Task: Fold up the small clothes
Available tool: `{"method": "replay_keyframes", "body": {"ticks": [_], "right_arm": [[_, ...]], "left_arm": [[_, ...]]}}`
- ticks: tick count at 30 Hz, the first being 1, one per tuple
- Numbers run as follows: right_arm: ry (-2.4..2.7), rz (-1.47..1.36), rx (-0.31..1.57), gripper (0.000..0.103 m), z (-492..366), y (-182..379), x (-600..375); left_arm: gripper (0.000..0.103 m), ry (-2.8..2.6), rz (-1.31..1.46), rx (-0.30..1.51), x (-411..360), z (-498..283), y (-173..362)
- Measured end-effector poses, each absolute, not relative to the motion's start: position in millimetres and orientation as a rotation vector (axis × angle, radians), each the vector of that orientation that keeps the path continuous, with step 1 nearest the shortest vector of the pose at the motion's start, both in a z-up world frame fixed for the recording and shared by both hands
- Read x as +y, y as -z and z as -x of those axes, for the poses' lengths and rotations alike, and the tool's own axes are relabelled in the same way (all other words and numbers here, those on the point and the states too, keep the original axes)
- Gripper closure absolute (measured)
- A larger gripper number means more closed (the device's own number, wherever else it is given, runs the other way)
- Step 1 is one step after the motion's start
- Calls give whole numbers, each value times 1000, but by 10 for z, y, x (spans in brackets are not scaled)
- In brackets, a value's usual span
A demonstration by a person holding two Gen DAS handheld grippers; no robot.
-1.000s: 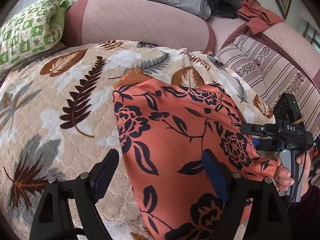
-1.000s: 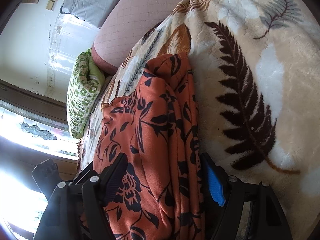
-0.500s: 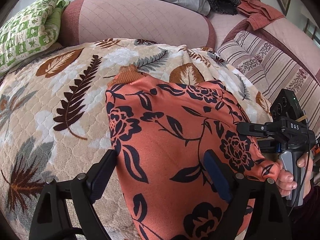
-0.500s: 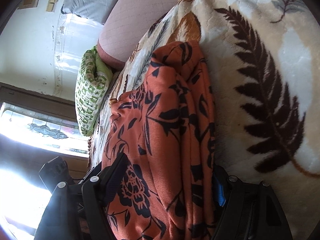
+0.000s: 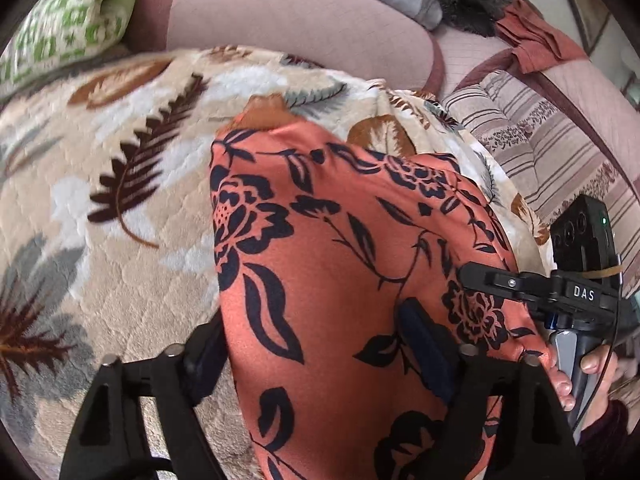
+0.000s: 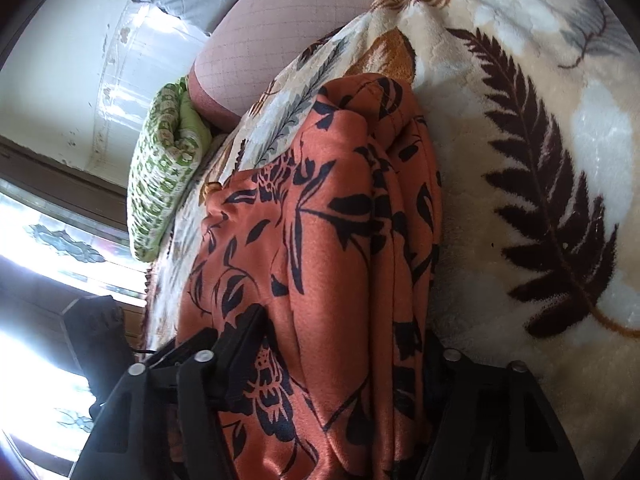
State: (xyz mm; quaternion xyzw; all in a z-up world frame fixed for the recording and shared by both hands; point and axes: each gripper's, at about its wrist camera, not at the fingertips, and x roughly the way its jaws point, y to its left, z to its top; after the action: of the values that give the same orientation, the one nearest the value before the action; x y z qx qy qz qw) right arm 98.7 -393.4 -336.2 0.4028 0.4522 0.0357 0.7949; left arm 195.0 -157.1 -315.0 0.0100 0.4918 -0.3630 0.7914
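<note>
An orange garment with dark flowers (image 5: 340, 248) lies folded on a leaf-patterned blanket (image 5: 120, 200). My left gripper (image 5: 316, 352) straddles its near edge and its jaws are closing. The left finger touches the cloth's side and the blue-padded right finger (image 5: 424, 344) rests on top. In the right wrist view the garment (image 6: 320, 240) shows stacked layers. My right gripper (image 6: 340, 340) spans that layered end, jaws closing with cloth between them; its right finger is partly hidden behind the fold. The right gripper (image 5: 504, 300) also shows at the garment's right corner, held by a hand (image 5: 592, 364).
The blanket (image 6: 540, 160) covers a sofa seat with a pink backrest (image 5: 300, 28). A green patterned pillow (image 5: 60, 28) lies far left, a striped cushion (image 5: 552, 152) and a rust cloth (image 5: 540, 44) far right. A bright window (image 6: 48, 248) is behind my left gripper (image 6: 92, 332).
Both pairs of jaws have narrowed around the garment. Each gripper has edged in, so the cloth fills more of both views. The garment stays flat on the blanket.
</note>
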Motion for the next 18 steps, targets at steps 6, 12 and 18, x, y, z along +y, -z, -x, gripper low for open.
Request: {"method": "replay_keyframes", "body": {"ticks": [6,12,18], "right_arm": [[-71,-833,969,48,-981,3325,-3905],[-69,-810,957,51,-957,3277,-3873],[-67,-813,957,51,-950,3298,-3889]], "left_arm": [[46,765,-26,1040,-1529,-1948,3082],[47,745,-70,1015,-1565,-1889,3019],[43,734,-70,1019,-1568,-1895,3036]]}}
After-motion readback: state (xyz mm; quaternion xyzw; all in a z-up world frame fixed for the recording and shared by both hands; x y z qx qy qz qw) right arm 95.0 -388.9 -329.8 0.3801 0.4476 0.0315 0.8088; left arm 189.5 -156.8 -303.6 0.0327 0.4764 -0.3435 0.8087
